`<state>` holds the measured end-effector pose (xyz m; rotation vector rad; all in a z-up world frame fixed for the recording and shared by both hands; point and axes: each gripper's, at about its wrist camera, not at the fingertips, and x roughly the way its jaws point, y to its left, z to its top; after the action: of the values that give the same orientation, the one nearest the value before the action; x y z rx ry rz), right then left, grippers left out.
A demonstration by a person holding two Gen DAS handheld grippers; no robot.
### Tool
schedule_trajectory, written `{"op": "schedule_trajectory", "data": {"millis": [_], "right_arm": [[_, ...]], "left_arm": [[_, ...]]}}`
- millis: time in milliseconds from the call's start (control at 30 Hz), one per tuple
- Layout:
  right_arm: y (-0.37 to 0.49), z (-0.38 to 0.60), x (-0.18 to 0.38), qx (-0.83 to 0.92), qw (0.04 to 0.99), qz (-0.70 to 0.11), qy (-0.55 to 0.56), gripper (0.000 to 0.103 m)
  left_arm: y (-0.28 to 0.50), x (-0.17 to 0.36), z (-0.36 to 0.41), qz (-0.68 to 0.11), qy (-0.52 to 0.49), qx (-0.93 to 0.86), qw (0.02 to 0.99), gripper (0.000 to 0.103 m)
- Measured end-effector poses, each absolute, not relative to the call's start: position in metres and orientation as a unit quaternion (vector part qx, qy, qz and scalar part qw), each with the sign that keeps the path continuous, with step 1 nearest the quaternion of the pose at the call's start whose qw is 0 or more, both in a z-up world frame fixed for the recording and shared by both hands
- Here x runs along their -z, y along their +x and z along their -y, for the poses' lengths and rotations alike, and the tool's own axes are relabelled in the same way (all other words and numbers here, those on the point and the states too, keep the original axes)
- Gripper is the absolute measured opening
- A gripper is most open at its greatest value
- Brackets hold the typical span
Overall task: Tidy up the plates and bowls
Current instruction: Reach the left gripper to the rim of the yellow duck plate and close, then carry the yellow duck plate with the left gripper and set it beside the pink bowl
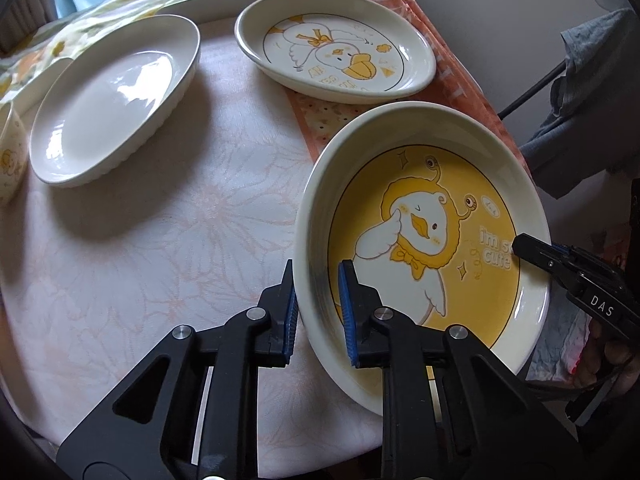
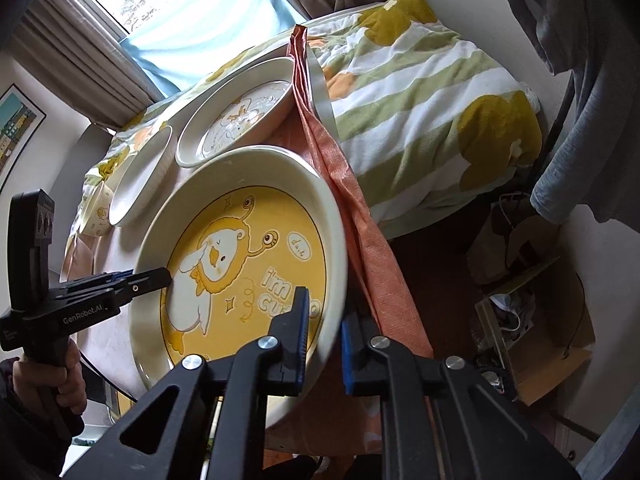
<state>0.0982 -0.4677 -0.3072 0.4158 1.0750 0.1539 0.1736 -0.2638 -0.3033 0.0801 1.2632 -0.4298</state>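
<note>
A yellow duck plate [image 1: 424,236] is held tilted above the table, one gripper on each side. My left gripper [image 1: 318,300] is shut on its left rim, one finger inside and one outside. My right gripper [image 2: 324,340] is shut on the opposite rim; it shows in the left wrist view [image 1: 560,264] at the right. The plate fills the middle of the right wrist view [image 2: 240,256], where the left gripper [image 2: 132,280] enters from the left. A white duck plate [image 1: 336,44] and a plain white ribbed dish [image 1: 112,96] sit farther back.
A small duck-print cup [image 1: 8,160] stands at the far left edge. The round table [image 1: 160,260] has a pale cloth and an orange runner [image 1: 452,76] hanging over its right side. A striped blanket [image 2: 420,92] lies behind. Boxes and clutter sit on the floor at right.
</note>
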Motion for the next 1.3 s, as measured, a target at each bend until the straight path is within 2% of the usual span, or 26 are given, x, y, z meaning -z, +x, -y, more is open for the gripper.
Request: {"op": "schedule_trajectory", "data": {"millis": [200, 533, 933, 1300], "right_arm": [[0.101, 0.46, 0.303, -0.073, 0.843, -0.512, 0.148, 0.013], [0.11, 0.445, 0.278, -0.1, 0.856, -0.492, 0.123, 0.014], [0.117, 0.343, 0.232, -0.16, 0.867, -0.466, 0.079, 0.014], [0.122, 0.228, 0.258, -0.202, 0.844, -0.49, 0.079, 0.014]], "left_arm": [[0.172, 0.301, 0.27, -0.575, 0.044, 0.184, 0.796, 0.017], [0.162, 0.259, 0.239, -0.538, 0.033, 0.163, 0.826, 0.017], [0.133, 0.211, 0.11, -0.514, -0.003, 0.099, 0.852, 0.017], [0.129, 0.236, 0.002, -0.529, -0.012, 0.053, 0.847, 0.017]]}}
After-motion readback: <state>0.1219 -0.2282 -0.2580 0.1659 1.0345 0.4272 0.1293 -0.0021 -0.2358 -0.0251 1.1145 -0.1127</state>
